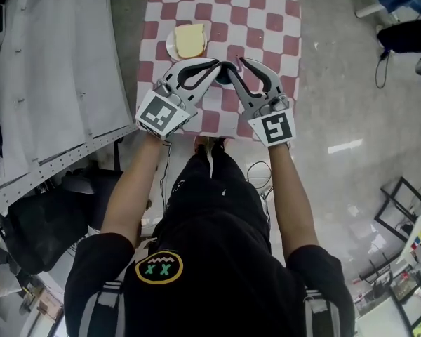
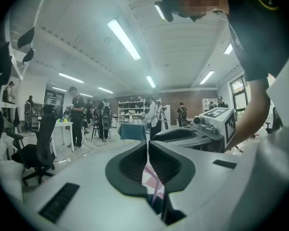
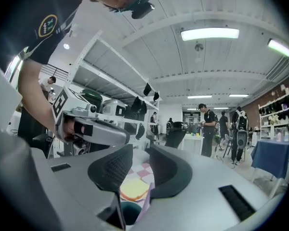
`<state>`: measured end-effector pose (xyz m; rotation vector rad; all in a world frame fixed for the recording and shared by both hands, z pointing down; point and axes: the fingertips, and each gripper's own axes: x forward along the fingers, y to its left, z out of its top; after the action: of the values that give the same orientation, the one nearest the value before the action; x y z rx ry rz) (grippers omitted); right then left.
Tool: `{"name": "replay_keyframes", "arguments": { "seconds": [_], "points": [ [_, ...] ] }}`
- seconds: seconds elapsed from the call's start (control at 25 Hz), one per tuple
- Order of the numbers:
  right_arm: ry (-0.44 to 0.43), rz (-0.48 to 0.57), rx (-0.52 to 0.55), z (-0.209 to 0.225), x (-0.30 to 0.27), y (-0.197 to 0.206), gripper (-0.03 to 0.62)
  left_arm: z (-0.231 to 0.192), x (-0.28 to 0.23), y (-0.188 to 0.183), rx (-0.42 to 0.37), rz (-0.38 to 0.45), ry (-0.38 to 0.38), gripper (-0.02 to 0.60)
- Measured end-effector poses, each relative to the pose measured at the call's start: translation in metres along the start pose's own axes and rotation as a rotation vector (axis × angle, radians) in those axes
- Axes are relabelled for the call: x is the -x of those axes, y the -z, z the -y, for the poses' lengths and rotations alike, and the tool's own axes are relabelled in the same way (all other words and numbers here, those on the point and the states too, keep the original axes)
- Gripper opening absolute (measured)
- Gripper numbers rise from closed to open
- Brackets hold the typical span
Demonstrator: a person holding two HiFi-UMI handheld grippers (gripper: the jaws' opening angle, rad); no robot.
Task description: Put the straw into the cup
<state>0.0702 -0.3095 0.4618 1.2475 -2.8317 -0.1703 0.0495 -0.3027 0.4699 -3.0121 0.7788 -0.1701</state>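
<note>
A dark cup [image 1: 224, 78] stands on the checkered table [image 1: 266, 20], half hidden under both gripper tips. In the right gripper view the cup [image 3: 129, 211] lies below the jaws, with a lilac straw [image 3: 145, 203] leaning in it. The right gripper [image 1: 236, 63] [image 3: 140, 148] hangs open above the cup, nothing between its pads. The left gripper [image 1: 216, 64] [image 2: 148, 146] is beside it with its jaws closed together on nothing. Through its lower gap I see the straw [image 2: 155, 193] and the cup's dark rim [image 2: 173, 214].
A yellow slab [image 1: 190, 39] [image 3: 134, 189] lies on a white plate [image 1: 170, 45] at the table's far left. White shelving [image 1: 49, 83] runs along the left side. In both gripper views people stand at tables in the room beyond.
</note>
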Motion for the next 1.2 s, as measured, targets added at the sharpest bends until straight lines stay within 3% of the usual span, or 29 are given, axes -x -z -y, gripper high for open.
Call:
{"name": "replay_keyframes", "arguments": {
  "seconds": [0.2, 0.48, 0.6, 1.2],
  "points": [
    [0.005, 0.027, 0.038, -0.007, 0.017, -0.048, 0.122, 0.018, 0.014, -0.037, -0.021, 0.023, 0.028, 0.029],
    [0.006, 0.022, 0.033, -0.033, 0.048, -0.106, 0.029, 0.042, 0.048, -0.079, -0.008, 0.009, 0.031, 0.029],
    [-0.004, 0.025, 0.025, -0.044, 0.055, -0.123, 0.023, 0.051, 0.061, -0.093, -0.001, 0.019, 0.04, 0.029],
    [-0.028, -0.012, 0.057, -0.092, 0.071, -0.135, 0.021, 0.062, 0.107, -0.114, 0.007, 0.034, 0.064, 0.029]
  ]
}}
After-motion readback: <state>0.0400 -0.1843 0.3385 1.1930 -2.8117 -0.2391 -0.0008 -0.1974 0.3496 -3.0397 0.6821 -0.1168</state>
